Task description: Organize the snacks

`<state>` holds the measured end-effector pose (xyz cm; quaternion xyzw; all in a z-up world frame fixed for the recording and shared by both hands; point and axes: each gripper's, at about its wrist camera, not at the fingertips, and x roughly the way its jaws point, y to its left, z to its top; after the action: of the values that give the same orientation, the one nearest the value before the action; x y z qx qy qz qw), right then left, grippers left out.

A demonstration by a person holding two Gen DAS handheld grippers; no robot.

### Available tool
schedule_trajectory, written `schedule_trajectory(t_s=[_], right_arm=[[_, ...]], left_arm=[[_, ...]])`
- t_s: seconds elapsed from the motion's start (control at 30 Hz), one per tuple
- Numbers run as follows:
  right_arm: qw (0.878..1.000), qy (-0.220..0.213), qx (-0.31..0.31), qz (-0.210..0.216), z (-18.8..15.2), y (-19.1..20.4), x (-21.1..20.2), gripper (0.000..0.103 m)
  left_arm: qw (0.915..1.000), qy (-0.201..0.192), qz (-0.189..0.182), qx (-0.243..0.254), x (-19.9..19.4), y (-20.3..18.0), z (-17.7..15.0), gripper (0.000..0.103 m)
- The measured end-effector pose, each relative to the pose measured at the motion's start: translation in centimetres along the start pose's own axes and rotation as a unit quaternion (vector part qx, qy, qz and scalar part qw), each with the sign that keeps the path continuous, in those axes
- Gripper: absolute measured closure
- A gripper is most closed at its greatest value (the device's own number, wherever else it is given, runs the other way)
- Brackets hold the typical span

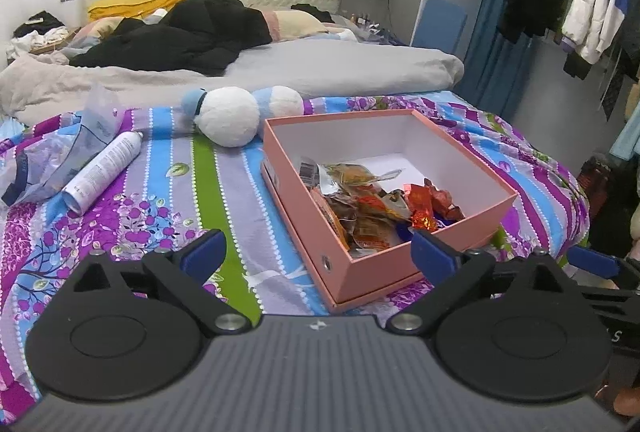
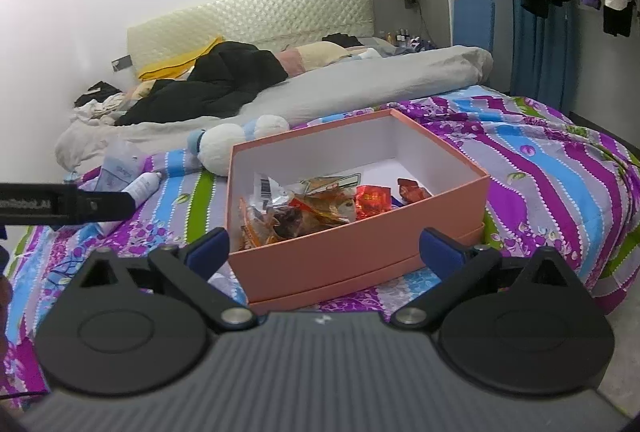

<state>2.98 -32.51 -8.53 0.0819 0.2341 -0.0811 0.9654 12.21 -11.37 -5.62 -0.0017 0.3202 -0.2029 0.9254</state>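
Snacks [image 1: 372, 204] lie heaped in the near end of an open pink box [image 1: 304, 216] on the bed [image 1: 180, 192]; the left gripper [image 1: 316, 252] hovers near it, jaws spread and empty. From the right wrist, the right gripper [image 2: 324, 248] faces the box's near wall likewise spread, its blue tips seemingly just clear.

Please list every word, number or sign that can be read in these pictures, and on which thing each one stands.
"S": on the black bar of the other gripper, left wrist view.
"RobotAI", partly cut off: on the black bar, right wrist view.
Spray can: print too small.
Barcode label in the pink box: digits unreadable.
Snack wrappers: blurred.
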Motion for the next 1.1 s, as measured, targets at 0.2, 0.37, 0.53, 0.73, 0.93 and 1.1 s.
schedule_trajectory(t_s=[0.2,0.37,0.53,0.73,0.93,1.1], right_arm=[[1.0,0.002,-0.002,-0.01,0.16,0.36,0.1,0.0],[1.0,0.0,-0.002,-0.015,0.27,0.52,-0.08,0.0],[1.0,0.0,-0.001,-0.015,0.27,0.59,-0.05,0.0],[1.0,-0.002,0.001,-0.018,0.38,0.71,-0.05,0.0],[1.0,-0.003,0.002,-0.021,0.44,0.68,-0.08,0.0],[1.0,-0.003,0.001,-0.02,0.47,0.7,-0.08,0.0]], left_arm=[[0.9999,0.011,0.005,-0.009,-0.09,0.26,-0.17,0.002],[0.9999,0.013,0.009,0.0,-0.28,0.15,-0.25,0.002],[0.9998,0.016,0.011,0.006,-0.06,0.06,-0.18,0.002],[0.9998,0.013,0.009,0.012,-0.06,-0.18,0.01,0.002],[0.9998,0.013,0.007,0.012,-0.06,-0.25,0.03,0.002],[0.9998,0.011,0.009,0.011,-0.24,-0.18,0.1,0.002]])
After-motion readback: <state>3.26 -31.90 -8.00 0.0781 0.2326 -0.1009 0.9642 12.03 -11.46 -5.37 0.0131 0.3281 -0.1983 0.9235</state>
